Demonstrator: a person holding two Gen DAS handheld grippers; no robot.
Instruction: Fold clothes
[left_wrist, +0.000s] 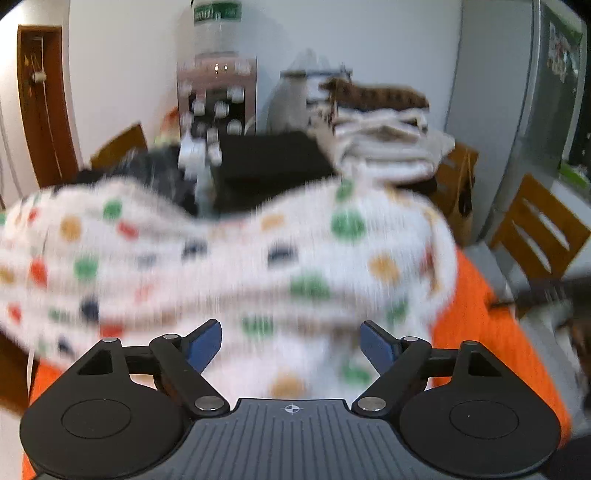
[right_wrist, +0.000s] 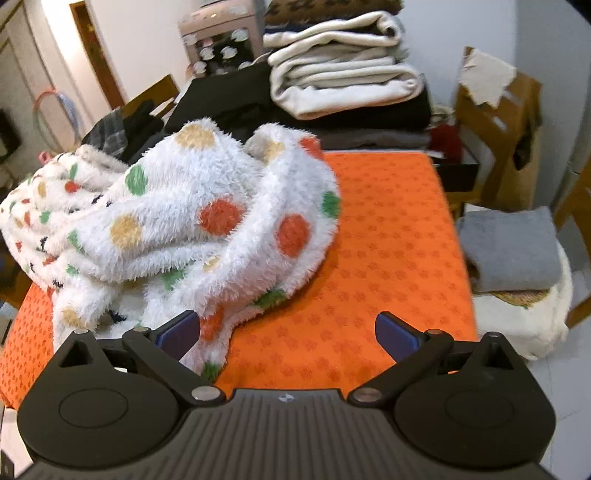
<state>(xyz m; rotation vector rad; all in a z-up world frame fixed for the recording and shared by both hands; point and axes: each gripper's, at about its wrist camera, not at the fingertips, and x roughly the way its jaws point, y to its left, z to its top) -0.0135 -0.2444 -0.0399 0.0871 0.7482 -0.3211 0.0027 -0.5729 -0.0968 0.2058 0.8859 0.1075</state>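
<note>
A fluffy white garment with green, orange, tan and dark dots (right_wrist: 192, 225) lies crumpled on the left half of the orange mat (right_wrist: 388, 229). In the left wrist view the same garment (left_wrist: 236, 266) is motion-blurred and fills the middle of the frame. My left gripper (left_wrist: 291, 347) is open, its blue pads (left_wrist: 205, 345) just in front of the fabric with nothing pinched between them. My right gripper (right_wrist: 286, 334) is open too, low over the mat's near edge. Its left pad (right_wrist: 179, 334) sits against the garment's hem, and the right pad is over bare mat.
A stack of folded cream, black and brown clothes (right_wrist: 343, 74) stands at the mat's far edge, beside black folded items (right_wrist: 229, 99). A folded grey piece (right_wrist: 513, 251) rests on a white pile to the right, off the mat. Cardboard box (right_wrist: 498, 122), water dispenser (left_wrist: 218, 99), wooden chair (left_wrist: 539, 236).
</note>
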